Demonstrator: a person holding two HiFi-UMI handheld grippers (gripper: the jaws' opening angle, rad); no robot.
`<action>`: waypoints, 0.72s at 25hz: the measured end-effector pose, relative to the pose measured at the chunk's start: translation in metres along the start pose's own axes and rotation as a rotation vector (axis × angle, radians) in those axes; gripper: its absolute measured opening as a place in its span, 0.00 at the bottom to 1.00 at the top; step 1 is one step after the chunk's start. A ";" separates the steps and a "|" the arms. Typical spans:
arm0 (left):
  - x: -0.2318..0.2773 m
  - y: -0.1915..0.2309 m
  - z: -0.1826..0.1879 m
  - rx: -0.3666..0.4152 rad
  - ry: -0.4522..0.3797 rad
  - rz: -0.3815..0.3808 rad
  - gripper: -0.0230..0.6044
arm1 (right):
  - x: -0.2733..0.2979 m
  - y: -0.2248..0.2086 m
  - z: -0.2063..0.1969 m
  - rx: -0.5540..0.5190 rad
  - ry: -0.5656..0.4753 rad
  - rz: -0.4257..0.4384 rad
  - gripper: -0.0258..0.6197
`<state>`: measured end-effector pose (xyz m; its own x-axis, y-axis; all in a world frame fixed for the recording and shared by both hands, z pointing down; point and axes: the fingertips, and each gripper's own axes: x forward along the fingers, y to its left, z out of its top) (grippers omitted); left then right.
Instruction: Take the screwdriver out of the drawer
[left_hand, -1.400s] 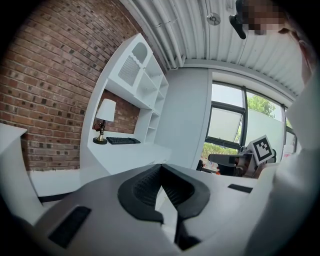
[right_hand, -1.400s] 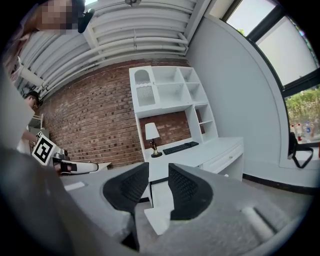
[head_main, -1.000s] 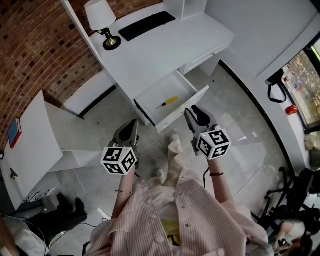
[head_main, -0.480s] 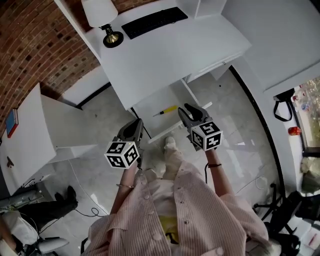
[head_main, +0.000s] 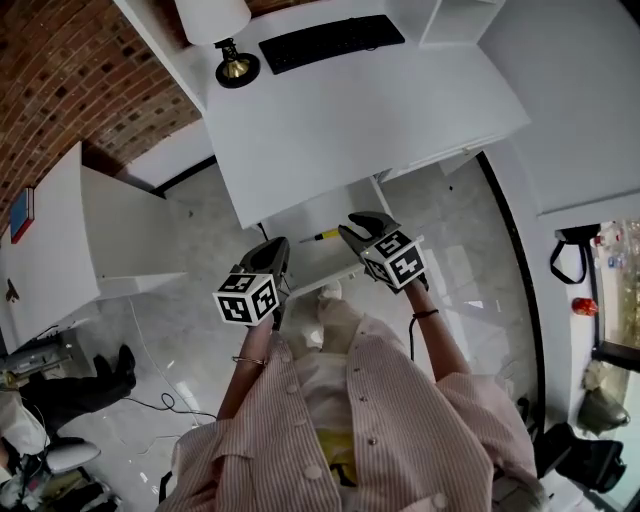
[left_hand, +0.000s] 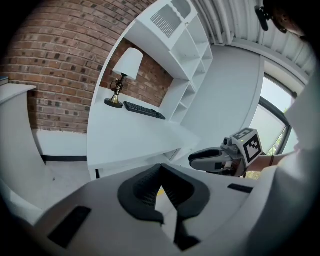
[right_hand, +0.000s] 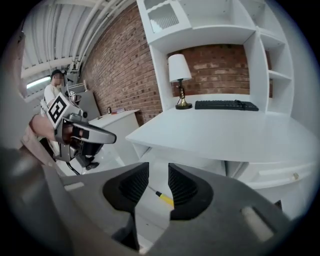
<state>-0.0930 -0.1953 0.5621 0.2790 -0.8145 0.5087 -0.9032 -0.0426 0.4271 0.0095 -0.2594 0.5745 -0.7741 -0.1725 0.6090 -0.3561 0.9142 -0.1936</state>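
The screwdriver (head_main: 324, 236) lies on the floor of the open drawer (head_main: 296, 222), its yellow handle pointing right, just below the front edge of the white desk (head_main: 360, 110). The right gripper (head_main: 360, 226) hangs over the drawer with its jaws a little apart. Through the gap, the right gripper view shows the screwdriver lying beyond, untouched. The left gripper (head_main: 274, 250) is near the drawer's left end, its jaw tips meeting on nothing. A lamp (head_main: 222, 30) and a black keyboard (head_main: 332, 42) stand at the back of the desk.
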 end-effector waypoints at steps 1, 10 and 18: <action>0.005 0.002 -0.002 -0.010 0.007 0.011 0.04 | 0.007 -0.001 -0.003 -0.022 0.031 0.028 0.20; 0.038 0.019 -0.021 -0.102 0.071 0.069 0.04 | 0.060 -0.012 -0.045 -0.233 0.280 0.211 0.20; 0.060 0.036 -0.038 -0.157 0.138 0.082 0.04 | 0.097 -0.009 -0.080 -0.377 0.497 0.345 0.20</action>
<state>-0.0964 -0.2239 0.6360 0.2581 -0.7239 0.6398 -0.8659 0.1204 0.4855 -0.0210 -0.2551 0.6967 -0.4478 0.2554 0.8569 0.1410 0.9665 -0.2143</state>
